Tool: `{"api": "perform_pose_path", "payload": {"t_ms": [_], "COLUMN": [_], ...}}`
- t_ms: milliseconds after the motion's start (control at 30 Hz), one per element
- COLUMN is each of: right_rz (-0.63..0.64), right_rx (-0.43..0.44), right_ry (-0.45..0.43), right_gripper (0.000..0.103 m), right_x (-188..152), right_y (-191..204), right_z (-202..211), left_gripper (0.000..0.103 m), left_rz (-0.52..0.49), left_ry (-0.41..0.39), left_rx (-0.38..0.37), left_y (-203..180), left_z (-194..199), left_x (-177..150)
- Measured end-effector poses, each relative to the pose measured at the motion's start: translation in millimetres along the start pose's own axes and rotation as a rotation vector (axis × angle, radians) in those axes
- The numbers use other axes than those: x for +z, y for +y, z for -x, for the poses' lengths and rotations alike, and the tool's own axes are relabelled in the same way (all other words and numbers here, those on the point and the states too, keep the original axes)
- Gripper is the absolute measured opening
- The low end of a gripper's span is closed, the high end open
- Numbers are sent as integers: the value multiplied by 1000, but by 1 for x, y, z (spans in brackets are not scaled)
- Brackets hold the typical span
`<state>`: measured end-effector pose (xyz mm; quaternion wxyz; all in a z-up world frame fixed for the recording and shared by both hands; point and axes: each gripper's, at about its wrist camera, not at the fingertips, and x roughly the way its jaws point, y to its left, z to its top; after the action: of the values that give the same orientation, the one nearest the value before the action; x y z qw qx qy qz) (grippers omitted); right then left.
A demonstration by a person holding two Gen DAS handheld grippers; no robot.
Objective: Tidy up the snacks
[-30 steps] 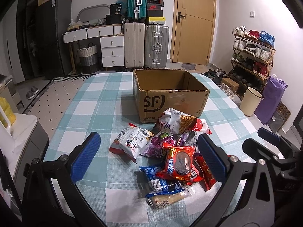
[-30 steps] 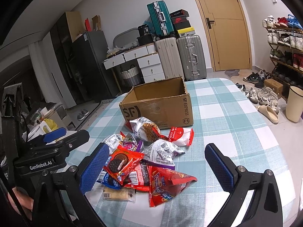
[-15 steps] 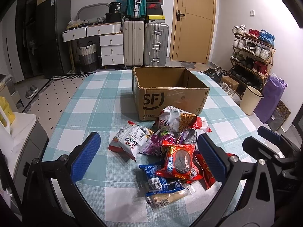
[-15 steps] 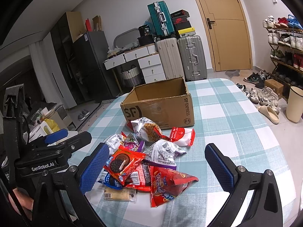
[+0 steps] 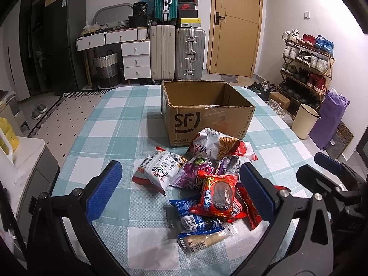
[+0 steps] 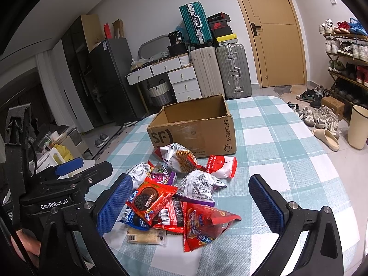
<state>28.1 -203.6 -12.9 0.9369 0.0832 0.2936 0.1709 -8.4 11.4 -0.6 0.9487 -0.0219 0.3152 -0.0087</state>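
A heap of snack packets lies on the checked tablecloth in front of an open, empty cardboard box (image 5: 207, 112) (image 6: 195, 133). On top sits a red chocolate-biscuit packet (image 5: 218, 195) (image 6: 150, 199). Around it are a white packet (image 5: 161, 168), a purple one (image 5: 191, 174), a blue one (image 5: 195, 220), a noodle-snack bag (image 5: 214, 142) (image 6: 179, 158) and a red chip bag (image 6: 204, 225). My left gripper (image 5: 181, 191) hovers open over the near side of the heap, holding nothing. My right gripper (image 6: 191, 202) stands open above the pile from the right, also holding nothing.
The table (image 5: 110, 119) has bare cloth left of the box and heap. Beyond it stand suitcases (image 5: 177, 53), white drawers (image 5: 135, 57), a door (image 5: 234, 27), a shoe rack (image 5: 306, 64) and a cream bin (image 5: 306, 120) on the floor at right.
Both grippers have eased slightly towards the snack heap; the heap and box sit a touch nearer in view. Nothing was taken hold of and both stay open.
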Motion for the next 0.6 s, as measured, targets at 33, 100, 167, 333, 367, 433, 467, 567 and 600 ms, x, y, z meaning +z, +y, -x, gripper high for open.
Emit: {"api": "perform_pose_path", "payload": {"t_ms": [33, 100, 167, 333, 367, 433, 467, 567, 600], "right_rz": [0, 1, 0, 4, 4, 7, 9, 11, 10], "right_rx": [0, 0, 1, 2, 4, 8, 7, 6, 6], "right_ry": [0, 0, 0, -1, -1, -1, 0, 5, 7], "right_gripper": [103, 103, 103, 103, 103, 103, 103, 103, 103], "right_x": [0, 0, 0, -1, -1, -1, -2, -4, -5], "right_y": [0, 0, 0, 1, 1, 1, 1, 0, -1], "right_z": [0, 0, 0, 1, 0, 0, 0, -1, -1], "left_gripper": [102, 102, 102, 102, 102, 102, 102, 102, 102], "left_rz": [-1, 0, 0, 1, 0, -1, -1, -2, -1], "left_ry": [0, 0, 2, 1, 0, 0, 0, -2, -1], "left_rx": [0, -1, -1, -2, -1, -1, -1, 0, -1], "left_y": [0, 1, 1, 1, 0, 0, 0, 0, 1], "left_z": [0, 1, 0, 0, 1, 0, 0, 1, 1], "left_x": [0, 0, 0, 0, 0, 0, 0, 0, 0]}}
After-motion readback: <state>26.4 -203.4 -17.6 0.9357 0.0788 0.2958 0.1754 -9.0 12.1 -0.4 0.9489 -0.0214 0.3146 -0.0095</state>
